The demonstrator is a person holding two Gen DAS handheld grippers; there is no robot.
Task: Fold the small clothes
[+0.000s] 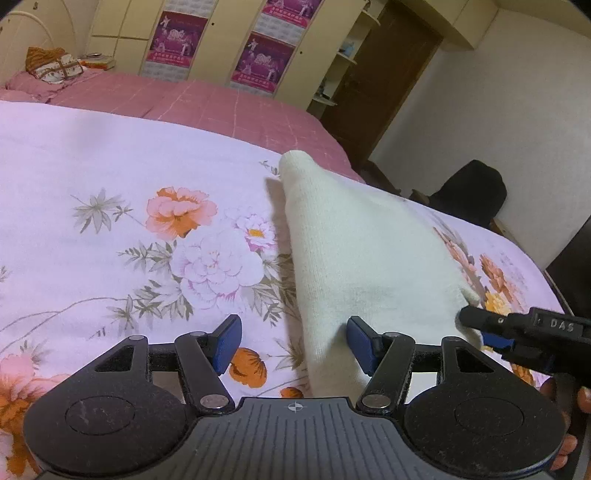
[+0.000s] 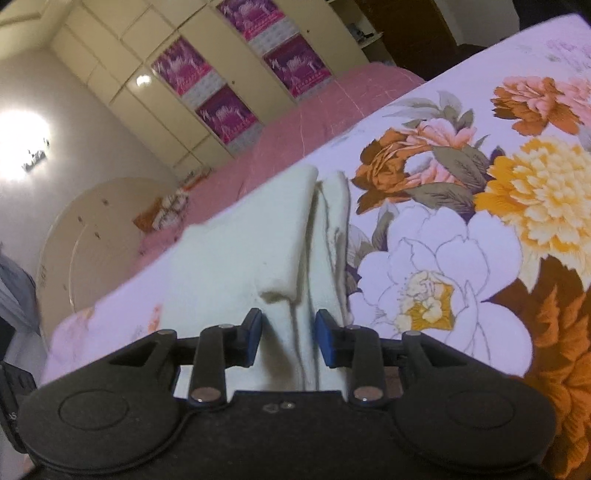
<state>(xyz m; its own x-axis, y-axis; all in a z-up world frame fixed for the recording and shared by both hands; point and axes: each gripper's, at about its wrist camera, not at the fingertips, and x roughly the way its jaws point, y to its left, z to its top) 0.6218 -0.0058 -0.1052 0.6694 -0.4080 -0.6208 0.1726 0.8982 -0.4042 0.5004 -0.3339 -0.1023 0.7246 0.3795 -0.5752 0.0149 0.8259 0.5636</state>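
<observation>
Cream knit: my garment (image 1: 362, 258) is a small cream-white piece lying on the floral sheet (image 1: 110, 177) of the bed, folded into a long shape that narrows toward the far end.
Garment edges: from my right wrist view I see two layers of it (image 2: 258, 240), a fold line running away from me and a thinner strip along its right side.
Left gripper: my left gripper (image 1: 293, 345) is spread wide, nothing pinched; the garment's near end lies between the blue pads, close to the right pad.
Right gripper: my right gripper (image 2: 290, 338) stands partly apart over the garment's near edge; cloth lies between the pads, and I see gaps on both sides, so it is not clamped.
Relation: my right gripper's tip sits at the garment's near right corner in the left view.
Bed: pink checked quilt (image 1: 192, 99) lies beyond the sheet.
Room: cream wardrobe (image 1: 122, 33) with purple posters (image 1: 264, 59) at the far wall.
</observation>
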